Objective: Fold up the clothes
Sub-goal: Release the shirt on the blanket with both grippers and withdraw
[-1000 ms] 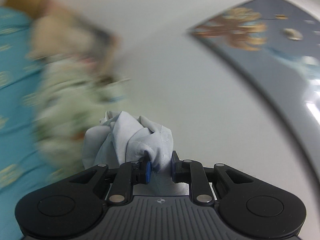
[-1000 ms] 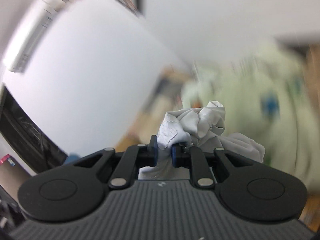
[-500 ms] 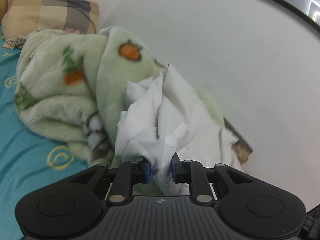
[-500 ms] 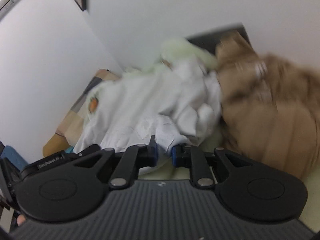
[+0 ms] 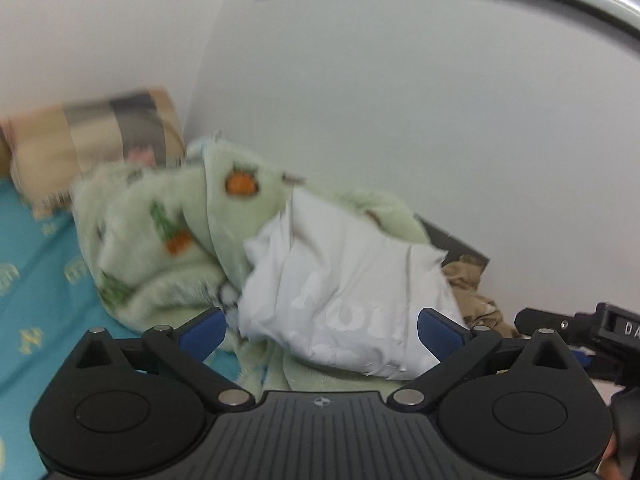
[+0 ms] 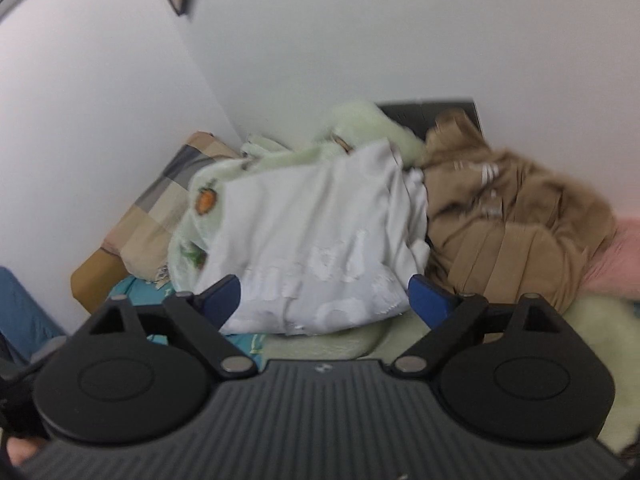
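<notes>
A crumpled white garment (image 5: 344,300) with raised white lettering lies on a pale green fleece blanket (image 5: 160,240) at the corner of the bed. My left gripper (image 5: 320,330) is open just in front of it, blue pads spread wide, nothing held. In the right wrist view the same white garment (image 6: 316,248) rests between the green blanket (image 6: 360,120) and a tan garment (image 6: 512,232). My right gripper (image 6: 324,300) is open too, its fingers apart and nothing held between them.
A checked pillow (image 5: 92,136) lies against the wall corner on a teal patterned sheet (image 5: 36,296). A pink cloth (image 6: 616,264) shows at far right. The other gripper's body (image 5: 592,336) appears at the left view's right edge. White walls close in behind.
Both grippers were shut on the white garment and carried it toward the pile. Now both have opened and the garment lies released on the green blanket.
</notes>
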Motion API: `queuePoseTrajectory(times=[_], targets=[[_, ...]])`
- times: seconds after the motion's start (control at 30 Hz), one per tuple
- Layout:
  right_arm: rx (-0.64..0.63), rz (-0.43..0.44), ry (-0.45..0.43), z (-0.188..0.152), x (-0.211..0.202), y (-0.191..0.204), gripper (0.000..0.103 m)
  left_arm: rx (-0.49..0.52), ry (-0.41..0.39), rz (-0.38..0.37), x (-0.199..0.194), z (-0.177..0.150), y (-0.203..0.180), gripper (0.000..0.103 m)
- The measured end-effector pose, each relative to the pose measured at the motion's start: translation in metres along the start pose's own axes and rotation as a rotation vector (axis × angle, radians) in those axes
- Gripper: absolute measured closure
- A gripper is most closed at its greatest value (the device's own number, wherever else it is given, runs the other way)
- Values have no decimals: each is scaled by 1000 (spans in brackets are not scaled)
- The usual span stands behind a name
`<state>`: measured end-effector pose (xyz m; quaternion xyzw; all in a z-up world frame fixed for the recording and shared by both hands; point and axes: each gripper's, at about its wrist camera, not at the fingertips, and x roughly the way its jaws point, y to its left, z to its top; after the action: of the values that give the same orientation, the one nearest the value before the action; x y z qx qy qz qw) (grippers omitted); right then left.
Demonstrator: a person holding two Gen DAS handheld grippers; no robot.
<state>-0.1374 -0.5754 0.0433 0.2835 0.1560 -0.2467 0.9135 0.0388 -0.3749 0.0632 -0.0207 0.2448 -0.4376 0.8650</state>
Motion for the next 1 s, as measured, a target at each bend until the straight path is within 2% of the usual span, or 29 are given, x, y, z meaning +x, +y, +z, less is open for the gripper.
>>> queuePoseTrajectory(times=[0.17,0.37,0.57,0.67,0.8,1.0], targets=[[-96,11,-82,1,-64,32,11,77,-86,47,-78,12,-23,0],[-187,49,-165,-12,-132,62,11,83,-136,82,-161,19,-43,0],[-263,56,-239,-33,-185,86,11,161,-201,112,-227,8,-66,0],[-253,71,-267,-45,-205,91,11,198,-237,120,-252,-7,-71,0],[-236,70,-294,-64,-219,94,11,188,-251,109,-276,-26,-66,0],[-258,65,-287,-88,-209,106,11,187,-272,132,-295,-43,-51,0]])
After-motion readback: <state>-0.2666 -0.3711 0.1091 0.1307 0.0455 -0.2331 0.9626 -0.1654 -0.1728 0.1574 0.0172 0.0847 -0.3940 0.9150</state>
